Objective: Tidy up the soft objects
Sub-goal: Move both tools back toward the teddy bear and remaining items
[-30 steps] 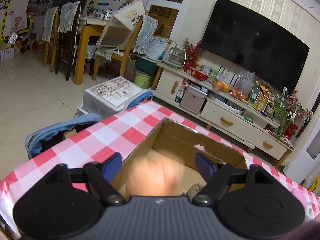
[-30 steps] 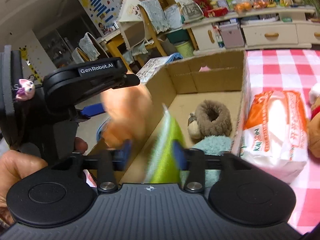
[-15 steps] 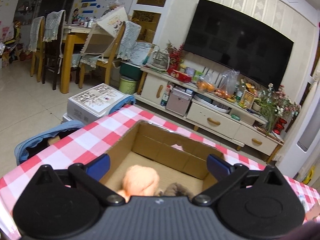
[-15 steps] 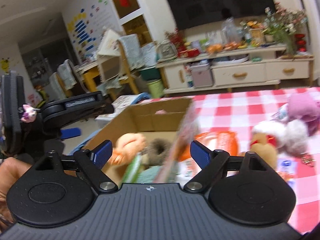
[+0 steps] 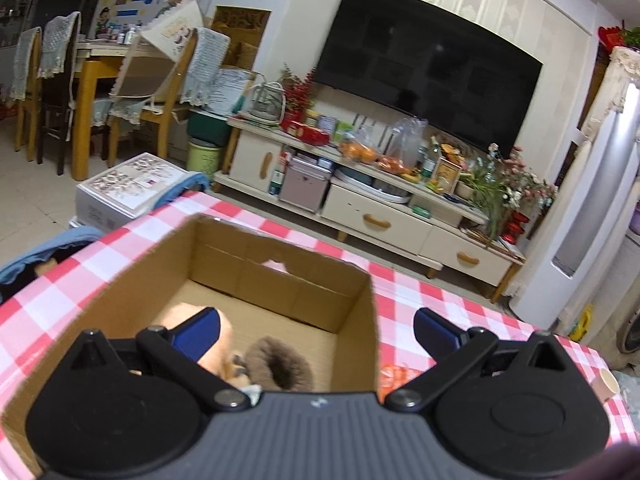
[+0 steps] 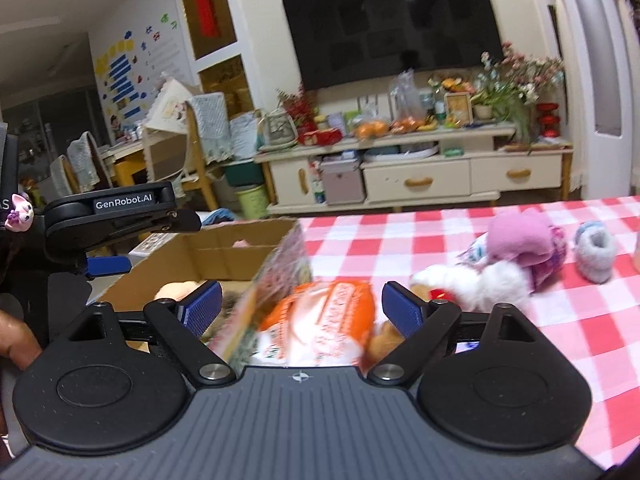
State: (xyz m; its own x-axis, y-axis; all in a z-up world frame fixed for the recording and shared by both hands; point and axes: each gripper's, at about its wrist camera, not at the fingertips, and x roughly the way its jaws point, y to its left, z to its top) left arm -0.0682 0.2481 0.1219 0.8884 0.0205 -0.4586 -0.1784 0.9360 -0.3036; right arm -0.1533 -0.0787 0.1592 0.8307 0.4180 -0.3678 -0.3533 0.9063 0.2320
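Observation:
An open cardboard box [image 5: 280, 272] stands on the red-checked tablecloth [image 6: 400, 236]. Inside it lie a peach plush toy [image 5: 218, 344] and a brown fuzzy slipper [image 5: 280, 364]. My left gripper [image 5: 316, 330] is open and empty above the box's near end. My right gripper [image 6: 301, 308] is open and empty above the box's right wall [image 6: 288, 264] and an orange-and-white tissue pack [image 6: 320, 320]. A white plush [image 6: 480, 284], a pink plush [image 6: 524, 240] and a grey fuzzy slipper [image 6: 596, 252] lie on the cloth to the right.
A TV cabinet [image 6: 420, 168] with clutter and a large TV [image 6: 392, 24] stand beyond the table. Dining chairs and a table [image 5: 100, 72] are at the back left. A paper cup [image 5: 608, 382] sits near the table's right edge.
Both grippers let go of their soft things into the box, opened wide and drew back and up. The right gripper swung right, toward the plush toys on the cloth.

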